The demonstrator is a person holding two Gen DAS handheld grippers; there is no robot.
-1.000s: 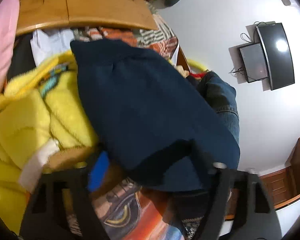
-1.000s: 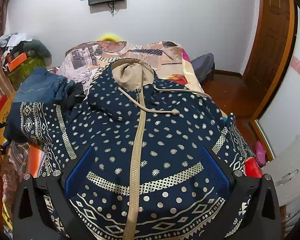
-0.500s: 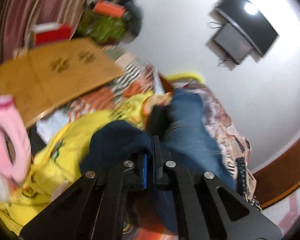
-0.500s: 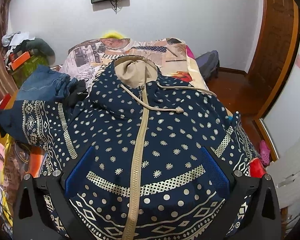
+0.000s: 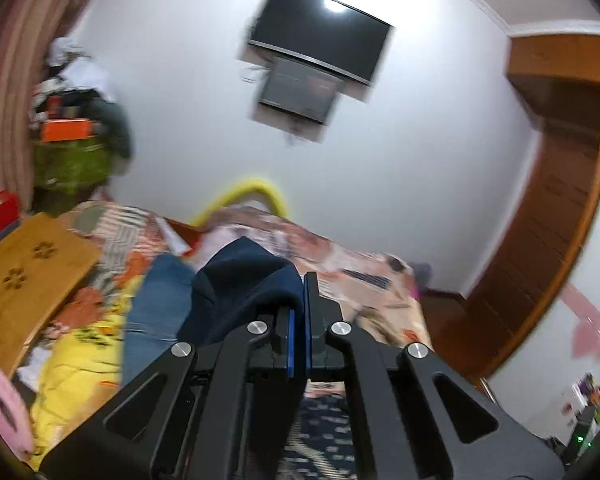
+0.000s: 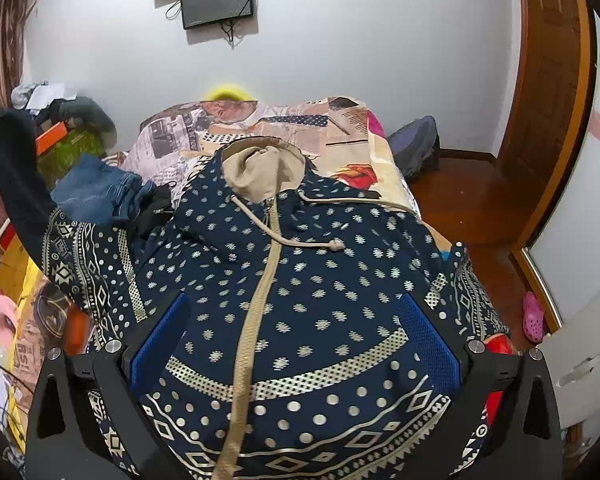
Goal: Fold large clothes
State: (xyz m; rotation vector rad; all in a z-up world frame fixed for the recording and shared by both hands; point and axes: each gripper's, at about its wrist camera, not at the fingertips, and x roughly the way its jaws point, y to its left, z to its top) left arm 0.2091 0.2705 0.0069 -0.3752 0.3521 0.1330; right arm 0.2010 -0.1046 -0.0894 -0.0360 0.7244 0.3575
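A navy hoodie [image 6: 300, 288] with silver dots, a beige zipper and a beige hood lining lies front up on the bed [image 6: 340, 128]. My right gripper [image 6: 294, 336] is open, hovering over its lower front, touching nothing. My left gripper [image 5: 298, 320] is shut on the plain navy cuff of the hoodie's left sleeve [image 5: 244, 284]. In the right wrist view that sleeve [image 6: 24, 196] rises up at the far left, lifted off the bed. The left gripper itself is out of sight there.
Blue jeans [image 6: 100, 192] and dark clothes lie left of the hoodie. A yellow blanket [image 5: 80, 360] and a wooden lap table [image 5: 24, 280] sit at the bed's left side. A TV [image 5: 320, 46] hangs on the far wall. A wooden door [image 6: 548, 92] stands right.
My left gripper closed on the sleeve cuff and lifted it up, swinging its view from the blanket to the far wall. The right gripper stayed nearly still over the hoodie.
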